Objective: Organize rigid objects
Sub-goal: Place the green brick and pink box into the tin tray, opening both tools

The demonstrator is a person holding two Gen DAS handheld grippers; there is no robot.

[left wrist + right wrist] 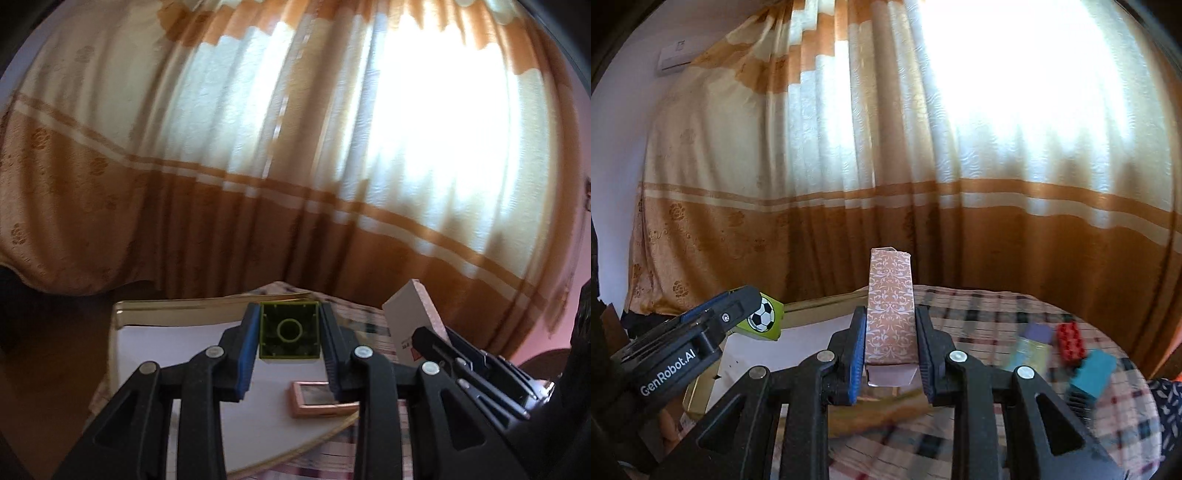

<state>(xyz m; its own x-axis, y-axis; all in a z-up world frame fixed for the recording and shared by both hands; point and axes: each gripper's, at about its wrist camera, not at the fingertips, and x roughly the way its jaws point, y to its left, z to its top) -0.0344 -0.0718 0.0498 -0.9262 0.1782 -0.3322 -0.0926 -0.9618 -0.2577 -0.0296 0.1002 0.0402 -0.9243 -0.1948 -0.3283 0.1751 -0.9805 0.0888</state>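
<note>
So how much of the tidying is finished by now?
Done: one small pink-framed box already lies on the white board. In hand: the left gripper is shut on a green toy block with a football print, and the right gripper is shut on a tall patterned carton. Left: a red brick, a teal block and other blurred pieces remain scattered on the checked cloth.

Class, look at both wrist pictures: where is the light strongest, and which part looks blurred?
Left wrist view: the backlit curtain glares white upper right, and the green block in the left gripper looks dark. Right wrist view: glare fills the upper right; the toy blocks on the checked cloth are blurred, the patterned box sharp.
</note>
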